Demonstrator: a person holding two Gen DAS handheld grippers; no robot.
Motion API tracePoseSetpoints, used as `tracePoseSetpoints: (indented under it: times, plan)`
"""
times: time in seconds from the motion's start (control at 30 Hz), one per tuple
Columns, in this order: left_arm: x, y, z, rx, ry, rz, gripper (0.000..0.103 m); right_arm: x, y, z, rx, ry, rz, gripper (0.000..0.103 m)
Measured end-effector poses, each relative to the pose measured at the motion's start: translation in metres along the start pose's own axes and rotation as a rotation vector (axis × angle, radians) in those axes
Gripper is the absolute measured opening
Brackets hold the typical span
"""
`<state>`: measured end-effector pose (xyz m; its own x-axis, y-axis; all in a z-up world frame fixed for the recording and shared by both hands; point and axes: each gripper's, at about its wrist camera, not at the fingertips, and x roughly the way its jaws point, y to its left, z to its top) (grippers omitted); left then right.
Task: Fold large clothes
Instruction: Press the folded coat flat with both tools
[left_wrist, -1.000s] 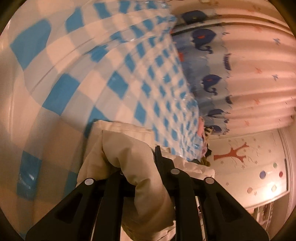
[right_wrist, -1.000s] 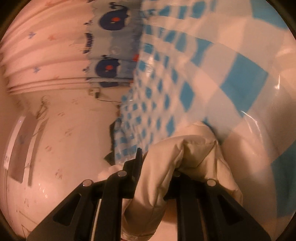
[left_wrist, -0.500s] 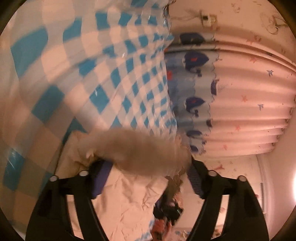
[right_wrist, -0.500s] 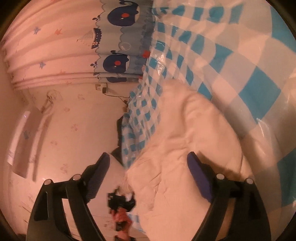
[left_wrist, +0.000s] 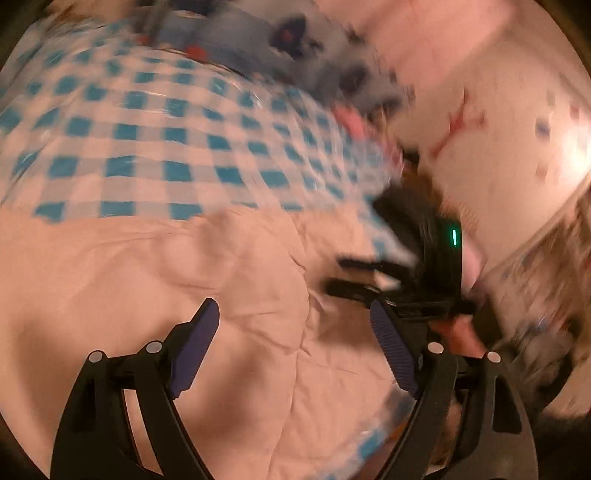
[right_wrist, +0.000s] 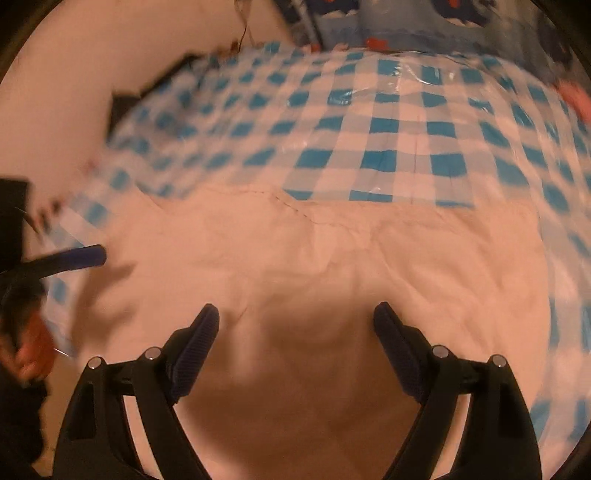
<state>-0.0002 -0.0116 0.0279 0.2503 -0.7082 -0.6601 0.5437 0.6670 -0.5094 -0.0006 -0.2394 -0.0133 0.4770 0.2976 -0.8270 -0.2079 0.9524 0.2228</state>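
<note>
Here the cream garment (right_wrist: 332, 266) lies flat beneath both wide-apart jaws.

no readable text, labels, brands or numbers in either view, both pictures motion-blurred

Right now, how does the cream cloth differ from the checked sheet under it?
The cream cloth is plain; the checked sheet has blue and white squares. The cream cloth looks matte and creased, while the checked sheet has a glossy shine. The cream cloth lies on top, and the checked sheet reaches out beyond it. Both lie spread out flat.
</note>
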Motion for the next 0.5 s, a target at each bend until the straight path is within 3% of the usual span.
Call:
tracePoseSetpoints:
  times: [0.07, 0.13, 0.23, 0.33, 0.4, 0.5]
  plan:
    - [0.027, -0.003, 0.007, 0.029, 0.033, 0.085, 0.079, 0.026, 0.008, 0.013, -0.05, 0.033, -0.109, 0.083]
    - [0.053, 0.007, 0.015, 0.031, 0.049, 0.222, 0.079, 0.046, 0.003, 0.024, -0.041, 0.055, -0.178, 0.083]
    - [0.082, 0.047, 0.022, -0.069, 0.071, 0.354, 0.079, 0.08, -0.019, 0.034, 0.028, 0.1, -0.199, 0.088]
    - [0.087, 0.079, 0.02, -0.17, 0.075, 0.311, 0.079, 0.096, -0.034, 0.035, 0.096, 0.124, -0.164, 0.091]
    - [0.082, 0.078, 0.019, -0.172, 0.068, 0.304, 0.079, 0.094, -0.035, 0.036, 0.102, 0.125, -0.151, 0.091]
    - [0.054, 0.073, 0.019, -0.186, 0.018, 0.302, 0.079, 0.063, -0.039, 0.034, 0.141, 0.045, -0.102, 0.09]
